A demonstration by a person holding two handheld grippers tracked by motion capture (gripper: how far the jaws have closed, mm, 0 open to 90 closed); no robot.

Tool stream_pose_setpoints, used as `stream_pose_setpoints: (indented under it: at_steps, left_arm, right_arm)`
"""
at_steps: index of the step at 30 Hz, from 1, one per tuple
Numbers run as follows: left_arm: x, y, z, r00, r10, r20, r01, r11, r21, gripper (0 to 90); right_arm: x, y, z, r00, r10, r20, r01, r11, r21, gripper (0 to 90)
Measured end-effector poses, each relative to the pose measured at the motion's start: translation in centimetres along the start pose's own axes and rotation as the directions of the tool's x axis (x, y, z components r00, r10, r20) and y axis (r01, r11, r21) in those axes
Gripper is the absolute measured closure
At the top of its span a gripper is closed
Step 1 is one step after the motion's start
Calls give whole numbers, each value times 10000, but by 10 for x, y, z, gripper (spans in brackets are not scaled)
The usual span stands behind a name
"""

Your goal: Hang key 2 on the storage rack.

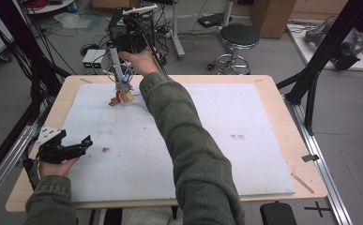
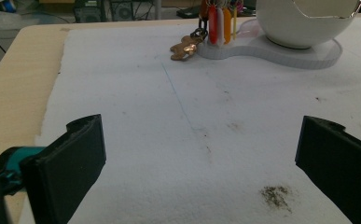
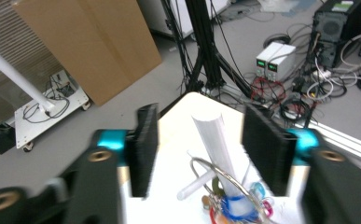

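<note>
The step in hand looks like hanging a key ring on a stand: the right tongs stand at the stand's white post, at the far left part of the worktop. In the right gripper view their jaws are spread, one on each side of the post, and neither pad touches it or the ring. The wire ring loops round the post and sits low on it, near a short white peg, so I judge the ring is already on and let go. The picture is blurred, so I cannot tell if the ring rests on the peg or only against it.

The next move, I judge, calls for lifting the right tongs straight up off the post, with the jaws kept spread so that no pad snags the ring or tips the stand.

The ring is thin and silver. From it hang coloured tags in red, white, orange and pink, and a brown gingerbread charm on a dark chain; the charm lies on the white mat just beside the stand's flat white base. A white bowl-like part sits on that base.

The left tongs rest at the near left edge, well apart from the stand, spread and with nothing between them.
</note>
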State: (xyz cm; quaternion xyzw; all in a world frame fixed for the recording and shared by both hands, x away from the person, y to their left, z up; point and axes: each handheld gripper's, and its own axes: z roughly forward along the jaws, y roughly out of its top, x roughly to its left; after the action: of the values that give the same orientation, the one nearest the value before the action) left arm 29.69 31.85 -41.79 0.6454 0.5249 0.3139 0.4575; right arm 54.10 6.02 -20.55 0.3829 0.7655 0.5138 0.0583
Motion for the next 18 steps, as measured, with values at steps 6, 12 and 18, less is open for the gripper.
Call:
stream_pose_setpoints:
  at_steps: [6, 12, 18]
  left_arm:
    - [-1, 0, 0, 10000, 22, -8, -22, 10000, 42, 21]
    - [0, 0, 0, 10000, 11, -27, -11, 10000, 70, 21]
    - [0, 0, 1, 10000, -7, -56, 7, 10000, 36, 21]
  right_arm:
    - [-6, -5, -8, 9987, 116, 493, -128, 9996, 260, 226]
    - [-14, -15, -17, 9955, 204, 925, -275, 9967, 759, 111]
    - [-18, -21, -30, 9939, 4, 1102, -118, 9947, 1026, 15]
